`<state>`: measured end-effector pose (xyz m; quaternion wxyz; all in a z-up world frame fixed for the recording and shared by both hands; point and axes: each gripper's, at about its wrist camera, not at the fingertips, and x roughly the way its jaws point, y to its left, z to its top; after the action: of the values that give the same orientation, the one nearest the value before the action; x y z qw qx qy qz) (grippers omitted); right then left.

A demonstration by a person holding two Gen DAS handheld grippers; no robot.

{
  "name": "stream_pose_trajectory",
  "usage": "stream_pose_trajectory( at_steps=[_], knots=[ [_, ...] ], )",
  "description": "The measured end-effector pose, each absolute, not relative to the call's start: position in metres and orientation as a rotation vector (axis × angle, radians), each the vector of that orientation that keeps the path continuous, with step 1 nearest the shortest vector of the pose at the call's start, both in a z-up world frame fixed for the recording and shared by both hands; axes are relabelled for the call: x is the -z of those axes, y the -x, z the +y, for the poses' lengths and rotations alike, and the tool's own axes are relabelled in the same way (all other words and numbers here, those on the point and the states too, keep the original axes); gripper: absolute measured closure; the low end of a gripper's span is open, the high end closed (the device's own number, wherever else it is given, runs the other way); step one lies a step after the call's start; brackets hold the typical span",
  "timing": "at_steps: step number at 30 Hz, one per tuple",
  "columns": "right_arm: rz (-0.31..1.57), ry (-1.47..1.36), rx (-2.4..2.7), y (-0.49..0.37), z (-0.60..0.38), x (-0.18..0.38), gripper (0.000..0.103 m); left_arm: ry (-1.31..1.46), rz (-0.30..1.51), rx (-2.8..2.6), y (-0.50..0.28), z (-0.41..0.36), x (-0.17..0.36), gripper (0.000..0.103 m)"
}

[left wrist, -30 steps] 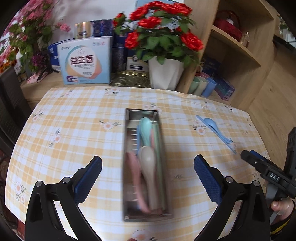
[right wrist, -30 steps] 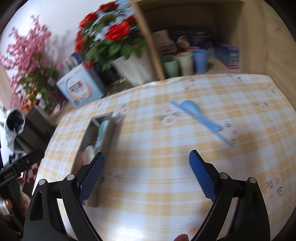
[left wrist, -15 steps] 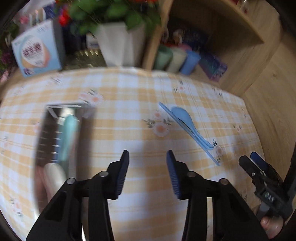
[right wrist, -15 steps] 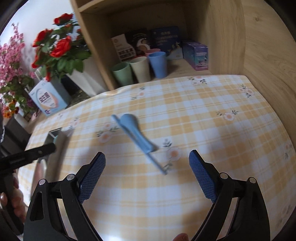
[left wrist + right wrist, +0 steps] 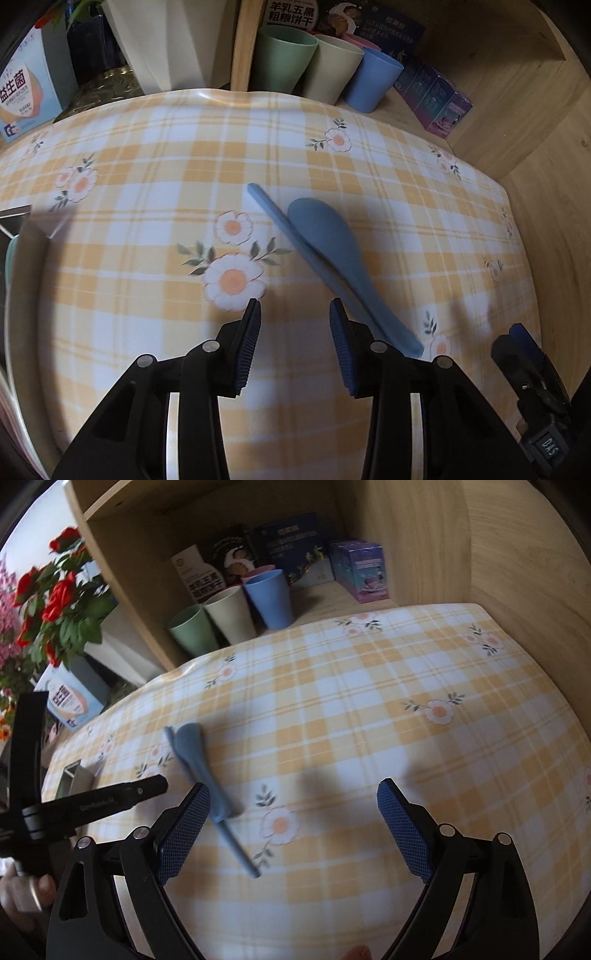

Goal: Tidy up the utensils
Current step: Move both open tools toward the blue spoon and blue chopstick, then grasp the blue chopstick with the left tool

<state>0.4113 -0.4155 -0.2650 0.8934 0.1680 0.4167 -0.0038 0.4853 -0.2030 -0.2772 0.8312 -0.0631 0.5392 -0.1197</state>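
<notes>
A blue spoon (image 5: 325,232) lies on the checked tablecloth beside a thin blue stick (image 5: 273,214), touching it along its side. My left gripper (image 5: 294,314) hovers just short of them, jaws partly open with only cloth between the pads; the spoon's handle runs past the outside of its right finger. In the right wrist view the same spoon (image 5: 192,746) and stick (image 5: 240,853) lie by the left finger of my right gripper (image 5: 293,794), which stands wide open and empty. The left gripper (image 5: 159,786) reaches in from the left there.
The metal utensil tray (image 5: 14,218) sits at the far left edge, also seen small as the tray (image 5: 72,779). Green, beige and blue cups (image 5: 376,81) stand on a wooden shelf behind the table, with boxes (image 5: 439,107) and a white flower pot (image 5: 166,40).
The left gripper left the tray, swung right and down towards the blue spoon, and its jaws narrowed from wide to partly open. The right gripper also came nearer, still wide open.
</notes>
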Motion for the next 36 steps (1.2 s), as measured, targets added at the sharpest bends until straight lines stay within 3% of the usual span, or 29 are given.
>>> stream_pose_trajectory(
  at_steps=[13,26,28,32,36],
  knots=[
    [0.842,-0.426,0.068,-0.411,-0.457,0.268,0.014,0.089,1.119,0.261,-0.489,-0.23,0.283,0.064],
    [0.819,-0.486,0.087,-0.404,-0.468,0.27,0.014,0.09,1.184,0.204,-0.492,-0.204,0.276,0.062],
    [0.818,-0.493,0.092,-0.403,-0.47,0.271,0.014,0.094,1.152,0.222,-0.493,-0.211,0.27,0.055],
    [0.816,-0.496,0.087,-0.401,-0.473,0.269,0.014,0.077,1.153,0.228,-0.495,-0.231,0.275,0.053],
    [0.806,-0.502,0.088,-0.398,-0.477,0.265,0.014,0.038,1.139,0.172,-0.493,-0.24,0.282,0.029]
  ],
)
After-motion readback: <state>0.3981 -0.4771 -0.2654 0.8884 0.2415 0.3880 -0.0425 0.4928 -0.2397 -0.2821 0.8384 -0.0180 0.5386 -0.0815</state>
